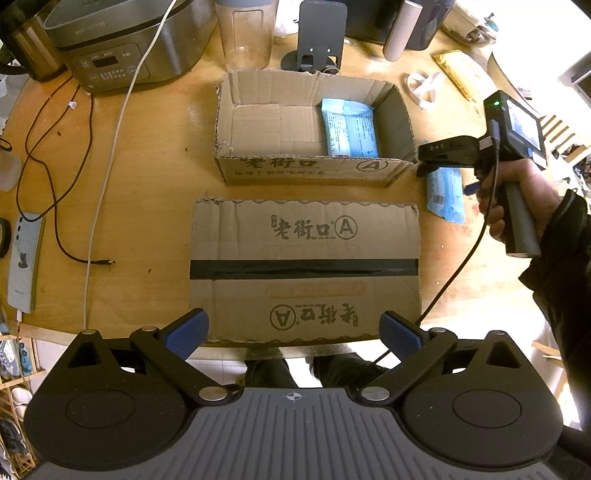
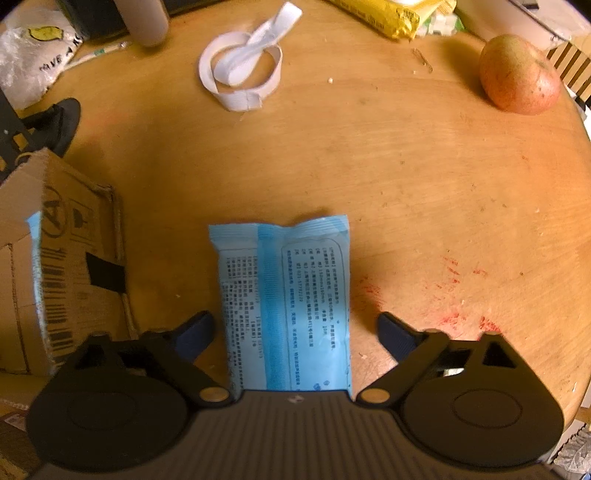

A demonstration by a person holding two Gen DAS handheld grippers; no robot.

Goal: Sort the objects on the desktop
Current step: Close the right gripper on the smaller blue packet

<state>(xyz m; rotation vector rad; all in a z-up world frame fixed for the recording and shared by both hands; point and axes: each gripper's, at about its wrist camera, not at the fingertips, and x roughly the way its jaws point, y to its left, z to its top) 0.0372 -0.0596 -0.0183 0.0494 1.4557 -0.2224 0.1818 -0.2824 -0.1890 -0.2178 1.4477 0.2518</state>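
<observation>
A light-blue printed packet [image 2: 284, 306] lies flat on the wooden table [image 2: 406, 166]. My right gripper [image 2: 295, 332] points down over it, open, a finger on either side and neither pad touching it. In the left wrist view this packet [image 1: 445, 195] lies just right of an open cardboard box [image 1: 258, 166], which holds another blue packet [image 1: 349, 129]. A hand [image 1: 517, 192] holds the right gripper [image 1: 424, 162] there. My left gripper [image 1: 295, 332] hangs open and empty above the near edge of a flat taped cardboard piece [image 1: 306, 273].
A rice cooker [image 1: 122, 44], a clear jar [image 1: 245, 37] and a dark stand [image 1: 317, 40] line the far side. Cables [image 1: 107, 147] and a phone [image 1: 24, 262] lie left. A white strap loop [image 2: 240, 70], a yellow packet [image 2: 380, 14] and a reddish fruit [image 2: 519, 74] lie beyond the packet.
</observation>
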